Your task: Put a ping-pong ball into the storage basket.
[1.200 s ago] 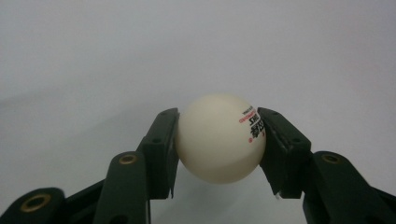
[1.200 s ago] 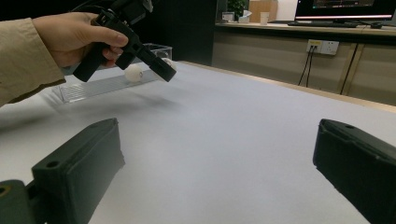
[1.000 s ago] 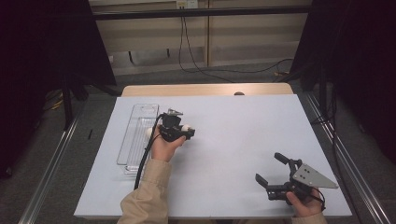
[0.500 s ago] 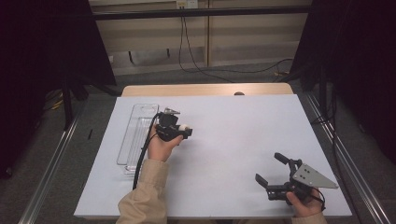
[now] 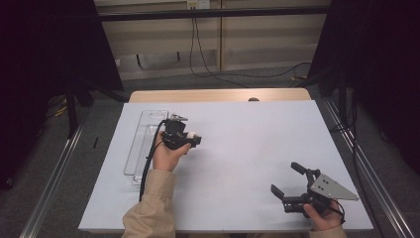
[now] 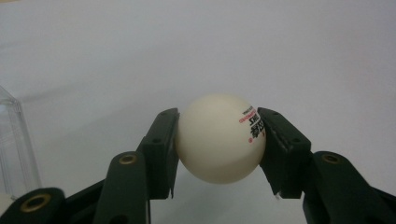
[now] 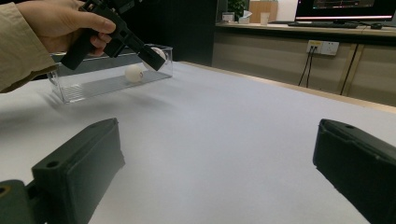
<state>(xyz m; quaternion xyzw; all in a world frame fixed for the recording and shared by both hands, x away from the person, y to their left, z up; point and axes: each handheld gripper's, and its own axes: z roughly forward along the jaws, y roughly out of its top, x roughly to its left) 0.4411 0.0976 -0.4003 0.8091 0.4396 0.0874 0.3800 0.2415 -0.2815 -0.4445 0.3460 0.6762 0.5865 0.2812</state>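
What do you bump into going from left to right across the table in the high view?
Clear box → left gripper holding the ball → bare white table → right gripper, jaws open.

Even overhead light falls on the white surface (image 5: 247, 148), which looks bright against dark surroundings. Shadows are soft. The near claws in both gripper views look slightly blurred.
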